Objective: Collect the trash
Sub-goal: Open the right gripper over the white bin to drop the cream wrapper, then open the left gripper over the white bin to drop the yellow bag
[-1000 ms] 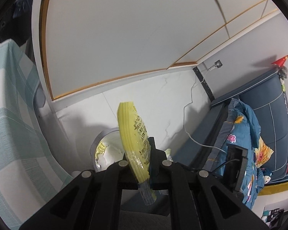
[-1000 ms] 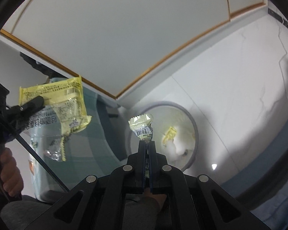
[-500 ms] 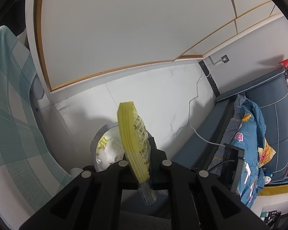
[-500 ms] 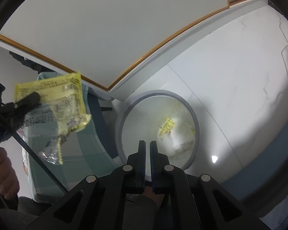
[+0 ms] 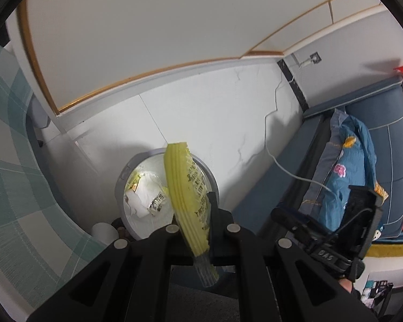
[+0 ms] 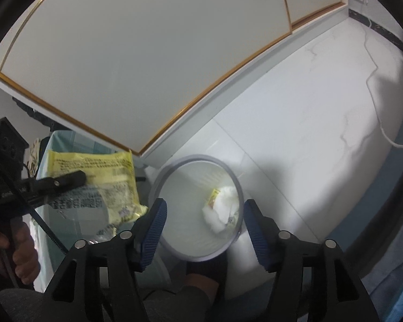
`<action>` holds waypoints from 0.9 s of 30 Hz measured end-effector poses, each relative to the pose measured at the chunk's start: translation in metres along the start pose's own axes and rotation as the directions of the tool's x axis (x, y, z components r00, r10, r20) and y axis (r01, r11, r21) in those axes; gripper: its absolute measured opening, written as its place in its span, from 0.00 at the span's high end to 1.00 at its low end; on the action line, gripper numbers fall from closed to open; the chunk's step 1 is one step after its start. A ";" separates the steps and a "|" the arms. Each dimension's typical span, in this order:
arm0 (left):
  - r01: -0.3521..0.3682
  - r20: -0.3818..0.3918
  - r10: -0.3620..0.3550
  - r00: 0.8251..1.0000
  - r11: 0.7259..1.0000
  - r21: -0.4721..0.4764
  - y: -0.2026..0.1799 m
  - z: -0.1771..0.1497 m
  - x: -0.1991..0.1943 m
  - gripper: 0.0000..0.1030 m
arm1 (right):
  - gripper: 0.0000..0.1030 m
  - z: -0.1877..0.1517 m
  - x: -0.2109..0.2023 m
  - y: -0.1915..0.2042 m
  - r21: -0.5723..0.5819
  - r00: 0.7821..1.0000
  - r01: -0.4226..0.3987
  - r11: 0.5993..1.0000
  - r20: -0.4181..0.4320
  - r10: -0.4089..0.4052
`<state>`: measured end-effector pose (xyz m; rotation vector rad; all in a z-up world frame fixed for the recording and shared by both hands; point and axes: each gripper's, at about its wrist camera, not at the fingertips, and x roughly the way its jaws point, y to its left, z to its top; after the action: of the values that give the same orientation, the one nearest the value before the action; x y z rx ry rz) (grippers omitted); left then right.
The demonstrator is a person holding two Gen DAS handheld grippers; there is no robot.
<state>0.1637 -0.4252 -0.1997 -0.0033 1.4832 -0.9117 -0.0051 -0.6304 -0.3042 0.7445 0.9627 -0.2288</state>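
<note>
My left gripper [image 5: 201, 204] is shut on a yellow snack wrapper [image 5: 188, 187], held edge-on above a grey-rimmed trash bin [image 5: 123, 177]. The bin holds white crumpled paper [image 5: 139, 201] and small wrappers. In the right wrist view my right gripper [image 6: 202, 212] is open and empty, its blue pads [image 6: 155, 220] spread over the bin [image 6: 158, 182], where white paper and a small yellow wrapper [image 6: 213, 196] lie. The left gripper [image 6: 67, 181] shows there at left, holding the yellow wrapper [image 6: 94, 177] flat-on, left of the bin.
A teal checked tablecloth [image 5: 10, 161] hangs at left beside the bin. A white wardrobe with gold trim [image 5: 147, 40] stands behind. A blue sofa with a floral quilt [image 5: 346, 166] is at right. A white cable [image 5: 282, 166] runs across the white tiled floor [image 5: 215, 123].
My right gripper has opened and the small wrapper it held one second ago has dropped into the bin. My left gripper with the yellow wrapper has moved closer over the bin.
</note>
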 end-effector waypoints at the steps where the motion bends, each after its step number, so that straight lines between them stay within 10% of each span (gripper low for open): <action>1: -0.003 -0.015 0.003 1.000 1.000 0.001 -0.001 0.001 0.004 0.98 | 0.42 0.001 0.000 0.000 0.005 1.000 0.000 1.000 0.001 0.000; 23: -0.080 -0.242 0.073 0.968 0.997 -0.020 -0.003 -0.002 0.057 0.96 | 0.24 -0.002 0.009 -0.008 0.053 0.999 0.016 0.998 -0.030 -0.014; 27: -0.089 -0.247 0.081 0.966 0.996 -0.020 -0.005 -0.003 0.057 0.69 | 0.22 -0.002 0.010 -0.009 0.047 0.999 0.026 0.999 -0.033 -0.024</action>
<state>0.1489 -0.4560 -0.2455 0.1548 1.7139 -0.8416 -0.0052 -0.6339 -0.3167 0.7823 1.0005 -0.2629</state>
